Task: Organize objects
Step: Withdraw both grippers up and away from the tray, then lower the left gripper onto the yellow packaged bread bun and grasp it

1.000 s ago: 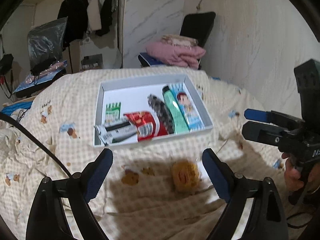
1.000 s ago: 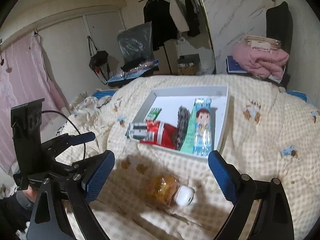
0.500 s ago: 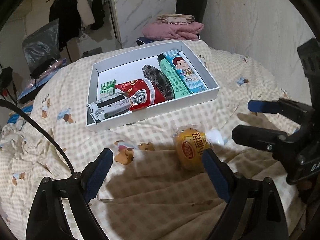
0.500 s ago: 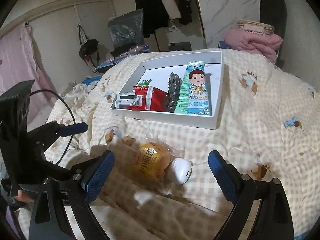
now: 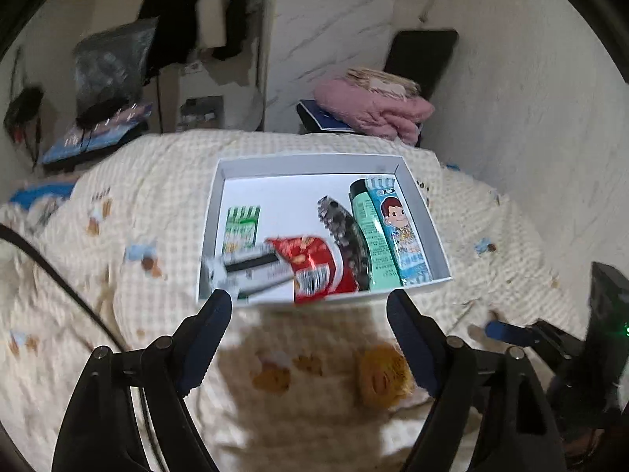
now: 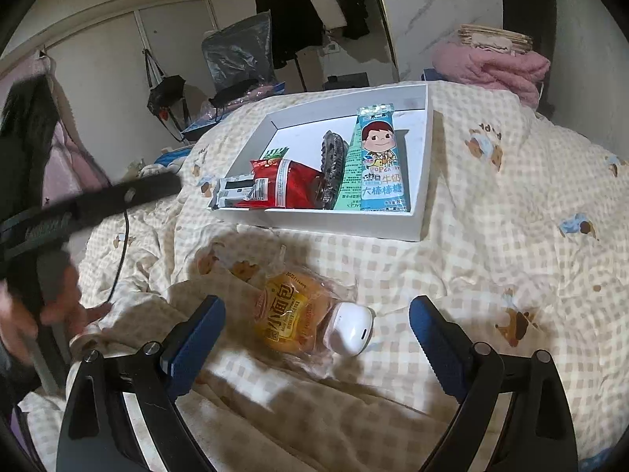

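Observation:
A white tray [image 5: 426,216] [image 6: 427,165] lies on the checked quilt. It holds a blue candy packet [image 6: 379,157], a green tube [image 5: 371,232], a dark hair clip [image 5: 346,236], a red snack bag [image 5: 314,271] and a black-and-white packet [image 5: 251,267]. In front of the tray lie a yellow bread packet [image 6: 285,312] [image 5: 381,377] and a white earbud case [image 6: 350,328]. My right gripper [image 6: 316,310] stands open just before these two, pads clear of them. My left gripper [image 5: 310,306] hovers at the tray's near edge, its jaws closing with nothing between them.
The quilt [image 6: 511,216] is bunched into folds near both grippers. A black cable [image 5: 59,279] trails across the left. A chair with a pink blanket [image 5: 373,106] stands behind the bed, beside a clothes rack [image 6: 298,8]. A hand [image 6: 51,306] holds the blurred left gripper.
My right gripper has sunk closer to the bread packet and earbud case. The left gripper swung in and back again, and its jaws now stand narrower.

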### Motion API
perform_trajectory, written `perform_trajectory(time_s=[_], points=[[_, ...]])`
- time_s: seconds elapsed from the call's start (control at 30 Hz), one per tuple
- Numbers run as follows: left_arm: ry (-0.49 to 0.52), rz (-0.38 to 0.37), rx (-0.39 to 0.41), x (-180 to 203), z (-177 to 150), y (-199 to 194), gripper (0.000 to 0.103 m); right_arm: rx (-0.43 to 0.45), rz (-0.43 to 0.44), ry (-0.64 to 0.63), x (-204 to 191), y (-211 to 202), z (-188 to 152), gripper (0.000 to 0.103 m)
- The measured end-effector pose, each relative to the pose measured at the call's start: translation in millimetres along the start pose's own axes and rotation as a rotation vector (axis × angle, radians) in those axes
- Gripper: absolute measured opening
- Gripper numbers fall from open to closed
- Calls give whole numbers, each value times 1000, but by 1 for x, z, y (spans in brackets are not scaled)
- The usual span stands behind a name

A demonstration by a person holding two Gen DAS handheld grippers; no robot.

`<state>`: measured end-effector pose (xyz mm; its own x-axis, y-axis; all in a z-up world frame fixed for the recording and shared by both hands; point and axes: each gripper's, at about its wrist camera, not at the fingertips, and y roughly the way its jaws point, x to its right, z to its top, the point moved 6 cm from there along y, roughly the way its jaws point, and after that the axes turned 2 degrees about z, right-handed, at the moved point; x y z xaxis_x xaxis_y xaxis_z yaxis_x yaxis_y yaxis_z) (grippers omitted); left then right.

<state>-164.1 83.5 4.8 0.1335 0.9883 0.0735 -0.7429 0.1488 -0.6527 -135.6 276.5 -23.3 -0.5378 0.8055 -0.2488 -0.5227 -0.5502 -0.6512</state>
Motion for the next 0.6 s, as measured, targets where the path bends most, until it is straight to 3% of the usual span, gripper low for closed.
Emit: perform_trajectory(time_s=[0.1,0.23,0.37,0.6], points=[[78,-3,-49,14,2,19,84,0,2,3,1,0,0,95],[35,-52,-180,18,-24,42,84,2,4,8,1,0,1,95],[21,-93,-242,19,-51,48,84,1,5,9,1,1,1,95],[153,-105,-369,50,-68,63,84,15,-2,16,2,0,0,95]])
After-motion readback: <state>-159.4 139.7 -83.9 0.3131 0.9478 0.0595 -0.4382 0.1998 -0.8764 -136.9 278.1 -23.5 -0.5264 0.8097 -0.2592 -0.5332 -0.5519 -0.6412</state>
